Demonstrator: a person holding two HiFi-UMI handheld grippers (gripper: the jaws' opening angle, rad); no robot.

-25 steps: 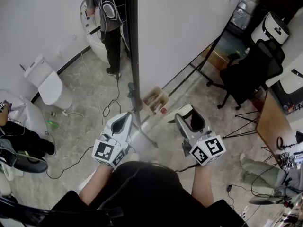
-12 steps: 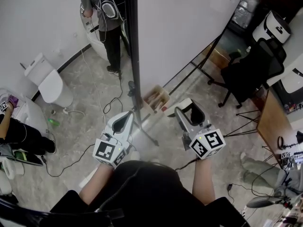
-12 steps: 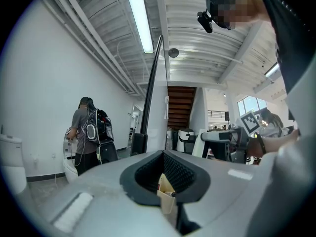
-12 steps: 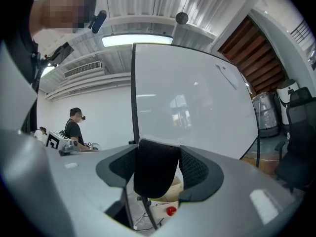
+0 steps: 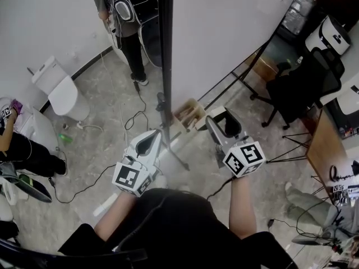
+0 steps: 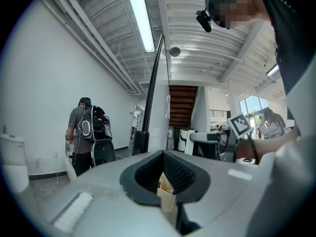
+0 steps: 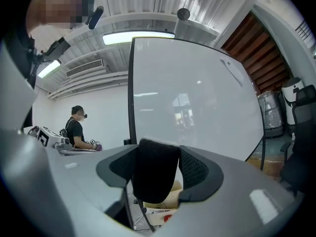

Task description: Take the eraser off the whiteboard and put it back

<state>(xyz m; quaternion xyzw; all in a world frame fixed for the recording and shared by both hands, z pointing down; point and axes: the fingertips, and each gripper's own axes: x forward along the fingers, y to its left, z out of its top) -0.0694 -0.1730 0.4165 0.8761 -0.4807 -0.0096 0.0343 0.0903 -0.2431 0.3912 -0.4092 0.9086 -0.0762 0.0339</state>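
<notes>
My right gripper (image 5: 223, 126) (image 7: 157, 169) is shut on a black eraser (image 5: 231, 140) (image 7: 155, 174), which stands upright between its pads. It points level at the whiteboard (image 5: 224, 27) (image 7: 197, 98), with the eraser just short of the board's lower part. My left gripper (image 5: 155, 135) (image 6: 163, 169) hangs level to the left of the board's dark edge post (image 5: 165, 49). Its jaws taper to a point with nothing between them.
A cardboard box (image 5: 189, 115) with markers sits at the foot of the board. The board's stand legs (image 5: 235, 88) and cables (image 5: 120, 128) cross the floor. A person (image 5: 126, 15) stands at the back, another (image 5: 22, 150) at left. A black office chair (image 5: 303, 88) is at right.
My right gripper has moved a little forward toward the whiteboard with the eraser still in it. The left gripper has stayed where it was.
</notes>
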